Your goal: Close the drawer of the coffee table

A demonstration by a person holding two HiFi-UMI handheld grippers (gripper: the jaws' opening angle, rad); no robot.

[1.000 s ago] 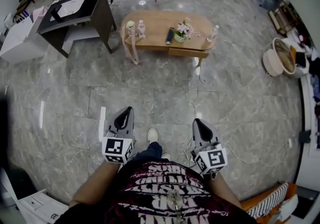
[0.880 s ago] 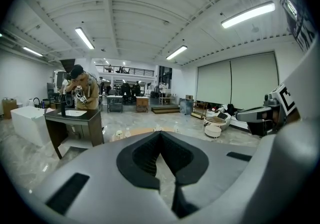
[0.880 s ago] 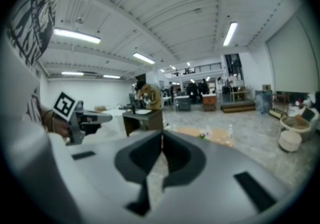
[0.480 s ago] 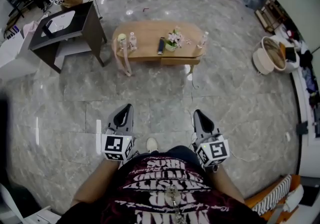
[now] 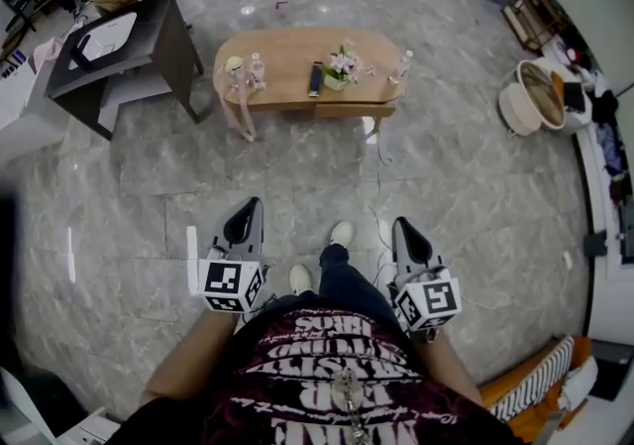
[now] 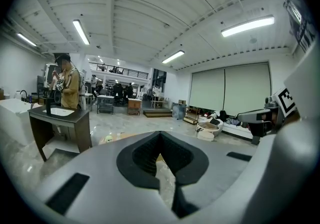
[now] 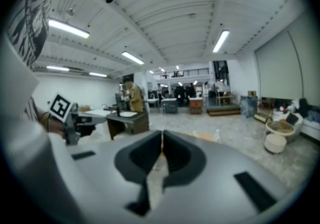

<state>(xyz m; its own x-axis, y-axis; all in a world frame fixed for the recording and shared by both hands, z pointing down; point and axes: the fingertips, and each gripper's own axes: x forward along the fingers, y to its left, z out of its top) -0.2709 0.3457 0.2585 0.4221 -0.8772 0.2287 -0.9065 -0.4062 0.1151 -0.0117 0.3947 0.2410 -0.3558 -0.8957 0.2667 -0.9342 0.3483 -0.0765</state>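
Head view: holding the left gripper (image 5: 254, 205) and the right gripper (image 5: 399, 225) out side by side over the grey marble floor (image 5: 149, 185), each clenched with nothing in it. Facing the wooden desk (image 5: 287, 49) far ahead, well apart from both grippers. Finding on its top a cup (image 5: 234, 66), a small bottle (image 5: 257, 66), a dark remote (image 5: 315, 77), a pot (image 5: 340, 79) filled with pink flowers, and a second bottle (image 5: 400, 66). Seeing the drawer (image 5: 355, 110) only as a band under the near edge, and not making out how far it is standing out. Noting a dark desk (image 5: 154, 27) at the left with a white basin (image 5: 107, 32) set in its top, and a round basket (image 5: 545, 96) on the floor at the right, its contents too small to name.

Left gripper view: looking along jaws pressed together, nothing between them. Catching the dark desk and basin at the left, with a person (image 6: 67, 88) standing behind.

Right gripper view: again looking along jaws pressed together and empty. Picking out the dark desk at the left and the basket at the right.
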